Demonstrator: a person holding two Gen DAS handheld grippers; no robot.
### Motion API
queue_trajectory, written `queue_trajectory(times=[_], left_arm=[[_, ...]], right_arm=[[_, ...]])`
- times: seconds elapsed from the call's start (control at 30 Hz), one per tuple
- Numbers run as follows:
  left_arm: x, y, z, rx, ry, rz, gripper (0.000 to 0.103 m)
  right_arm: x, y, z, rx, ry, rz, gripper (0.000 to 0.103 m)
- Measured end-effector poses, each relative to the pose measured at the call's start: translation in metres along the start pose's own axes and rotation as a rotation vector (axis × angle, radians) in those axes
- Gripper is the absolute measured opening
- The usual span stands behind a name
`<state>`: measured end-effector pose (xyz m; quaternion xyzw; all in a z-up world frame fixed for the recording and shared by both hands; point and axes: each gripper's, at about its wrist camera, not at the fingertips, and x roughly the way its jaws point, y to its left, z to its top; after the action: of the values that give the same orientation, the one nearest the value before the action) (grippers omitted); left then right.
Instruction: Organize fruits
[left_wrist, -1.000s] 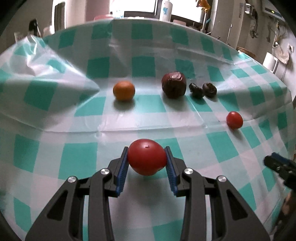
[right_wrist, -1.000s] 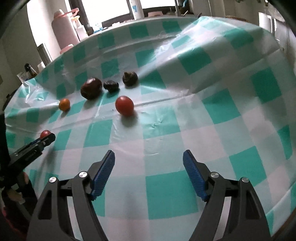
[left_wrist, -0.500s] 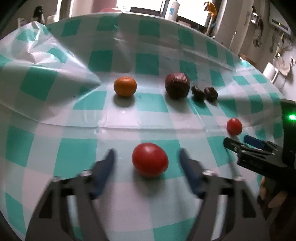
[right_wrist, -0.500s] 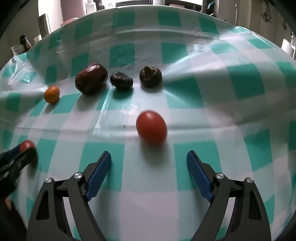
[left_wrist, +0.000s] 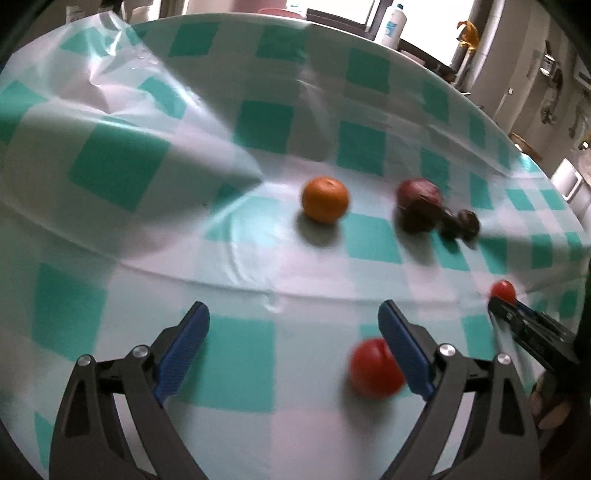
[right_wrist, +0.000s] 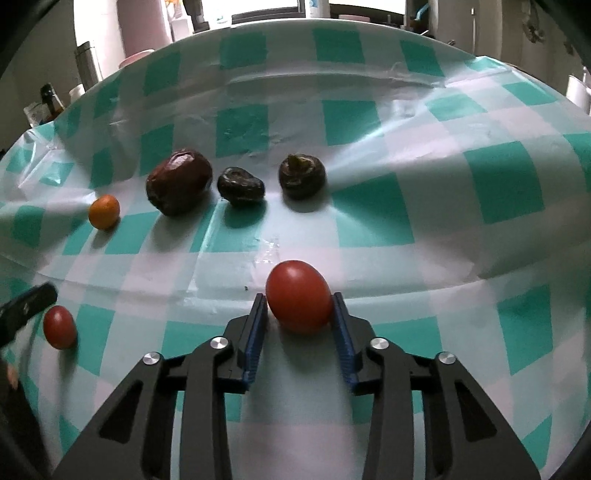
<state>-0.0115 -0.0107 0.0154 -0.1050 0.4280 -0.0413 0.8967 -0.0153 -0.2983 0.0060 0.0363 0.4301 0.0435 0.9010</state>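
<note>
My right gripper (right_wrist: 298, 304) is shut on a red tomato (right_wrist: 298, 301) that rests on the checked tablecloth (right_wrist: 369, 221). In the left wrist view this tomato (left_wrist: 502, 291) shows at the right gripper's tip. My left gripper (left_wrist: 293, 332) is open and empty; a second red tomato (left_wrist: 373, 367) lies on the cloth just inside its right finger (left_wrist: 404, 354), free of it. It also shows in the right wrist view (right_wrist: 60, 326). An orange (left_wrist: 325, 198) (right_wrist: 104, 211), a large dark red fruit (right_wrist: 179, 186) (left_wrist: 419, 206) and two small dark fruits (right_wrist: 241, 185) (right_wrist: 302, 176) lie in a row farther back.
The tablecloth bulges up in a big fold (left_wrist: 147, 147) at the left of the left wrist view. Bottles and containers (right_wrist: 136, 33) stand beyond the table's far edge.
My left gripper let go of its tomato, opened wide and shifted left. My right gripper moved forward to the other tomato and closed on it.
</note>
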Motion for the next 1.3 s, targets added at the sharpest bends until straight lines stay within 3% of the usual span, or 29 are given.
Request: queue_trajectory(times=[0.17,0.27,0.37,0.5,0.57,0.83,1.07,1.23,1.3], left_arm=[[-0.006,0.012,-0.003,-0.038,0.007,-0.073,0.093],[-0.014,-0.014,-0.018,0.064,0.001,-0.116,0.096],[-0.008,-0.045,-0.029,0.192,0.007,-0.05,0.096],[0.002,-0.057,-0.029,0.225,0.026,0.036,0.095],[0.009,-0.06,-0.031,0.248,0.054,0.072,0.08],[0.006,-0.064,-0.035,0.293,0.025,0.073,0.056],[0.004,-0.063,-0.036,0.288,0.021,0.067,0.05],[0.004,-0.063,-0.035,0.289,0.021,0.069,0.05],[0.004,-0.063,-0.035,0.288,0.021,0.068,0.05]], right_arm=[[0.0,-0.002,0.001,0.006,-0.002,0.02,0.047],[0.001,-0.001,0.001,0.006,-0.003,0.017,0.047],[0.001,0.0,0.002,0.007,-0.003,0.014,0.046],[0.002,-0.001,0.003,0.011,-0.003,0.011,0.044],[0.002,0.001,0.004,0.005,-0.002,-0.001,0.043],[0.004,0.01,0.004,-0.045,0.006,-0.071,0.037],[0.003,0.013,0.003,-0.068,0.005,-0.098,0.038],[0.005,0.007,0.004,-0.031,0.013,-0.12,0.056],[0.006,0.002,0.004,-0.008,0.016,-0.105,0.058]])
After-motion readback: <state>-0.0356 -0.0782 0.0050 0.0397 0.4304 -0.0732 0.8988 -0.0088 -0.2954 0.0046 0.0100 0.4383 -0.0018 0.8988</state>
